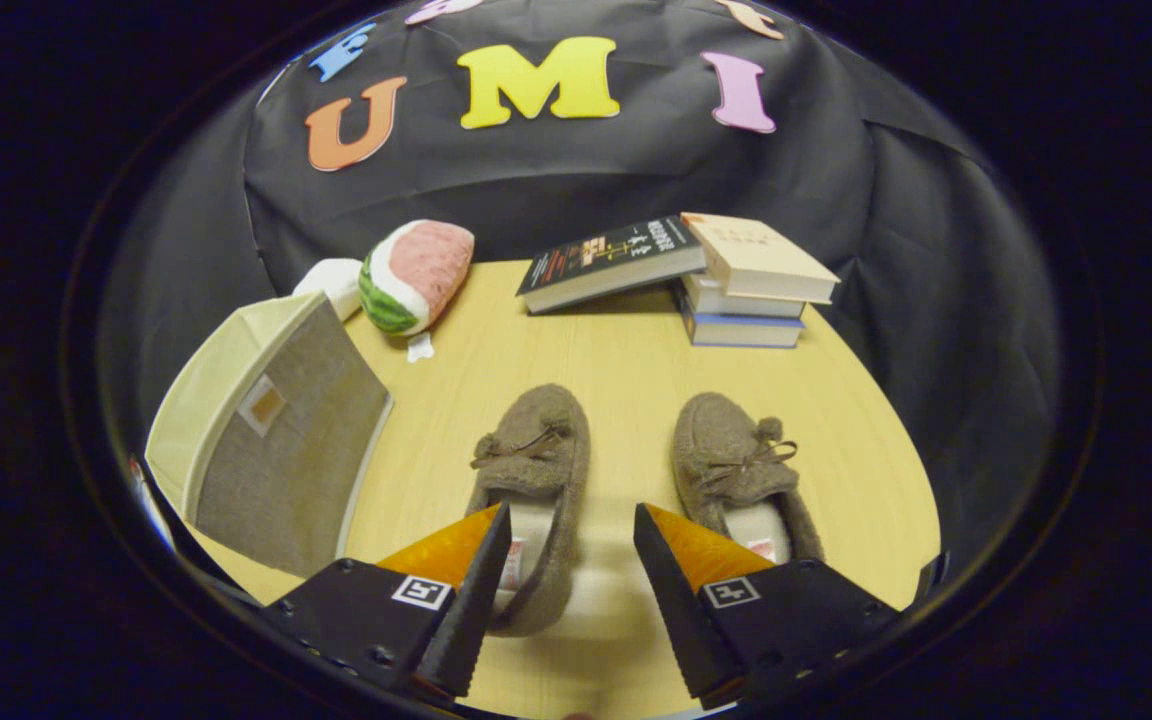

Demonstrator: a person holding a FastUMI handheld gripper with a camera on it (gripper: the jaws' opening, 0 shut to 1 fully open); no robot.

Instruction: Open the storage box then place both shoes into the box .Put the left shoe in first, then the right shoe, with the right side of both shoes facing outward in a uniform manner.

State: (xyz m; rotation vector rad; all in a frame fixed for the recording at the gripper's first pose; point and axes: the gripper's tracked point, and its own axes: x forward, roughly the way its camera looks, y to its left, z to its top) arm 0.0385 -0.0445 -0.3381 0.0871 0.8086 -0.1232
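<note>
Two brown fuzzy slippers with bow laces lie side by side on the wooden table (616, 360), toes pointing away. The left shoe (534, 470) reaches back between my fingers, its heel edge beside the left finger (481, 590). The right shoe (736, 470) lies just ahead of the right finger (671, 585). My gripper (571, 520) hovers above them, open, pressing on nothing. The storage box (271, 440), beige fabric with a grey woven front and a small label window, stands left of the shoes with its lid closed.
A watermelon-slice plush (416, 275) and a white object (336, 283) lie behind the box. A stack of books (746, 290) sits at the far right, with a dark book (611, 262) leaning on it. Black cloth walls surround the table.
</note>
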